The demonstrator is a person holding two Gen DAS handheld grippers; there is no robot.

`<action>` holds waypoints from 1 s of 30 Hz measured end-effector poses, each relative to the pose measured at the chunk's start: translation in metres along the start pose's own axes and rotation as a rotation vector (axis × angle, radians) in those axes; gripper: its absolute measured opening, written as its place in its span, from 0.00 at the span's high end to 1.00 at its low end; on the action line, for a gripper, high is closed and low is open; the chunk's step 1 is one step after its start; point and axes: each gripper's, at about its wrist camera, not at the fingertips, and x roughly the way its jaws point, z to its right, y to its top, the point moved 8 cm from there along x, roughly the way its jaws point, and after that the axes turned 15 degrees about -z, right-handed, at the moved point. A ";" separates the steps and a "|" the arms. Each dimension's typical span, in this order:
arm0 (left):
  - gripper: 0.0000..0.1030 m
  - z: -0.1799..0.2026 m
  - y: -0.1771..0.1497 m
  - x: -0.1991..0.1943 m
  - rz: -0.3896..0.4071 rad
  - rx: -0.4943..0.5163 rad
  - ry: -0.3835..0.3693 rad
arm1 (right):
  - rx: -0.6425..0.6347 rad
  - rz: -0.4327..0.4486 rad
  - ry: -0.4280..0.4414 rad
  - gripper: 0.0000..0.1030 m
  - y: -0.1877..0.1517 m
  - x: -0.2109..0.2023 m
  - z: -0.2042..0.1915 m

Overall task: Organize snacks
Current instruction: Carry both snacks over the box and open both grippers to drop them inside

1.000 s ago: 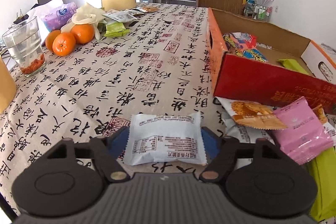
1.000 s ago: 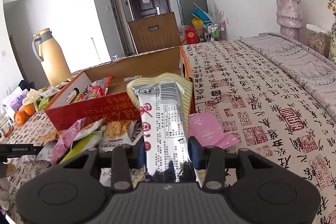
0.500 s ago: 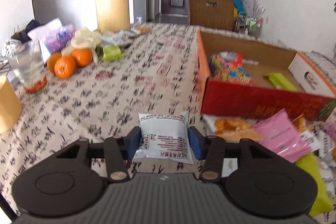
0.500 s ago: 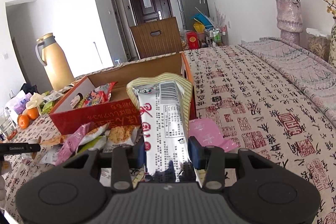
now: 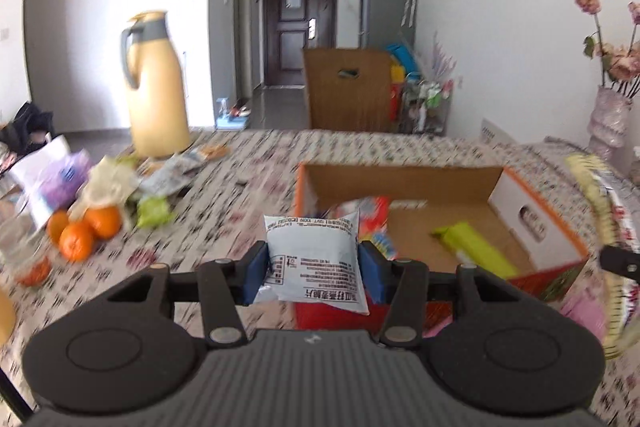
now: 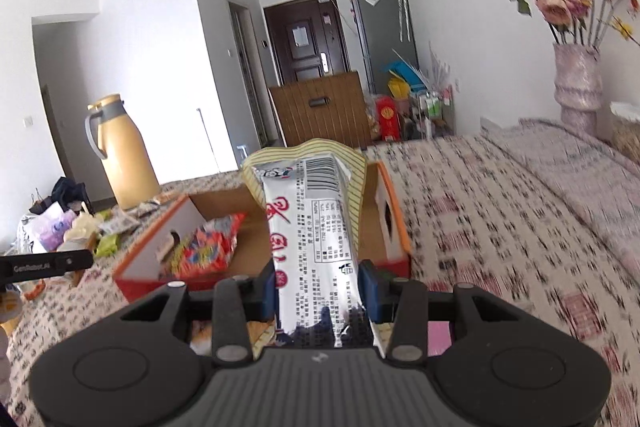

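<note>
left gripper clamps the white packet, lifts it off the table toward the red box; right gripper raises the long snack bar too.

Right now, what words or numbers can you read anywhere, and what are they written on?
"GenRobot.AI": on the left gripper, seen at the right wrist view's left edge.
Red Chinese characters and a barcode: on the silver snack bar in the right gripper; too unclear to quote.
Small black Chinese print: on the white snack packet; too small to read.
Tablecloth calligraphy: blurred.
</note>
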 end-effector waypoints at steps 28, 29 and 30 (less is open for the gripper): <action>0.51 0.034 0.059 0.117 -0.075 -0.005 -0.054 | -0.013 -0.109 -0.001 0.60 0.074 0.145 -0.011; 0.51 0.033 0.057 0.119 -0.080 -0.009 -0.058 | -0.014 -0.118 -0.001 0.60 0.071 0.148 -0.010; 0.49 0.033 0.056 0.121 -0.084 -0.011 -0.062 | -0.015 -0.128 -0.002 0.60 0.070 0.151 -0.009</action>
